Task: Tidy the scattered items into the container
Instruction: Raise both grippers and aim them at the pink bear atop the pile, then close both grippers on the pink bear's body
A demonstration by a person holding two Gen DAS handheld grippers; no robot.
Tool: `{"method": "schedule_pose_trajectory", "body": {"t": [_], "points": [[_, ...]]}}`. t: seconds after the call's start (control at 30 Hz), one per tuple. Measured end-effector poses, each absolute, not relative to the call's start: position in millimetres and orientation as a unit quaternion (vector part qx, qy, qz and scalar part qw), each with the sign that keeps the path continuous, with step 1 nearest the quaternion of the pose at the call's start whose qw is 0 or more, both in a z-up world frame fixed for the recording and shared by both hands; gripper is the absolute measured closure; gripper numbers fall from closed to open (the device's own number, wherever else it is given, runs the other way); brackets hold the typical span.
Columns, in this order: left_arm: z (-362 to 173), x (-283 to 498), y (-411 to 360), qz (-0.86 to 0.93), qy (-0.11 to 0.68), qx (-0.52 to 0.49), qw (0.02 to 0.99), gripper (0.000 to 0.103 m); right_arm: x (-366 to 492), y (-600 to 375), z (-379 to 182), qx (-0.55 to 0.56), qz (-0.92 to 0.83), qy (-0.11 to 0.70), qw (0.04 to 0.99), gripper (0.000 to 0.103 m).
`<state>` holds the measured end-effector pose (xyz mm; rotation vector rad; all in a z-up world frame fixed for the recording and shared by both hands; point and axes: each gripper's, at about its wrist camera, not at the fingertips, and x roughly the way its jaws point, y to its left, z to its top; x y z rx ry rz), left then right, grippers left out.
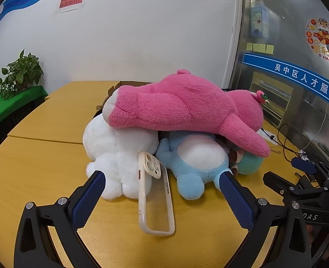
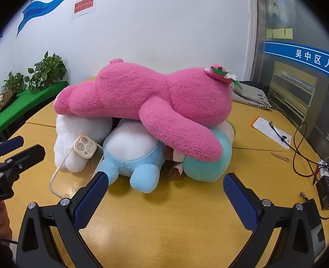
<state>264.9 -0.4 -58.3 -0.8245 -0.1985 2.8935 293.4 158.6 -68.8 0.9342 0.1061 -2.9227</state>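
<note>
Both claws, left gripper (image 1: 162,178) and right gripper (image 2: 165,182), gape wide and empty; pink plush (image 1: 182,105) covers what is perhaps a cardboard box (image 1: 117,87), phone case (image 1: 156,198) lying near.

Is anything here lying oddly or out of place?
Yes: a clear phone case leans tilted against the white plush instead of lying flat, and the pink plush sprawls across the other toys.

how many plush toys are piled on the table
4 that show: the pink plush lies across the top, the white plush under its left end, the blue plush in the middle, the mint-green plush on the right. More may be hidden underneath.
</note>
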Motion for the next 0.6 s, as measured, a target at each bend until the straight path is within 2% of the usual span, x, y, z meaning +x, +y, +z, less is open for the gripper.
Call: {"method": "schedule_pose_trajectory", "body": {"t": [0.33, 0.6], "points": [[-49, 244, 10, 0.955, -0.049, -0.277, 0.093, 0.0, 284, 171, -72, 0.307, -0.95, 0.018, 0.051, 0.001], [7, 199, 3, 0.953, -0.062, -0.259, 0.141, 0.0, 257, 205, -42, 0.281, -0.956, -0.012, 0.083, 0.0]]}}
